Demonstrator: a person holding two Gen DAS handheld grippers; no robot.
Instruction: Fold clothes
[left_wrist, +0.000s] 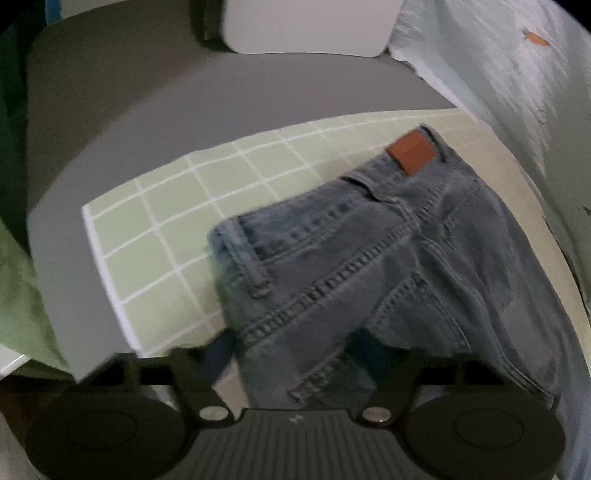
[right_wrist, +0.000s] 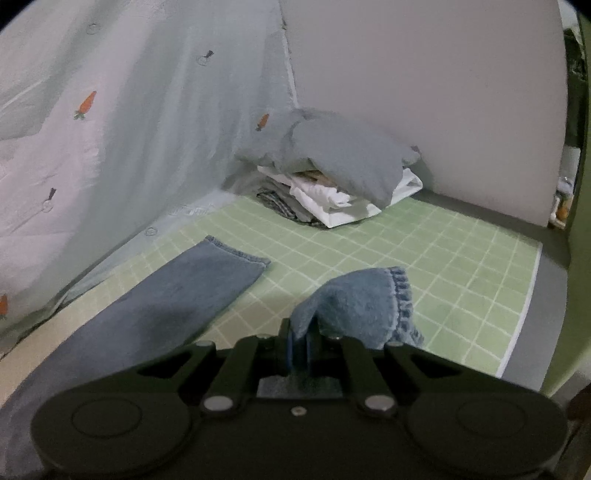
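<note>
Green checked mat is covered by jeans, waistband near its edge. One leg hem is pinched by the closed right gripper; the left gripper is half open astride denim, grip unclear. Apparently the leg must be carried toward the waistband next.

Carrot-print curtain hangs beside the green checked mat, grey wall behind

The left wrist view looks steeply down, close over the waistband of the faded blue denim jeans. The right wrist view looks shallower along their legs. Both share the green checked mat, the jeans and the pale curtain at three o'clock and nine o'clock.
</note>
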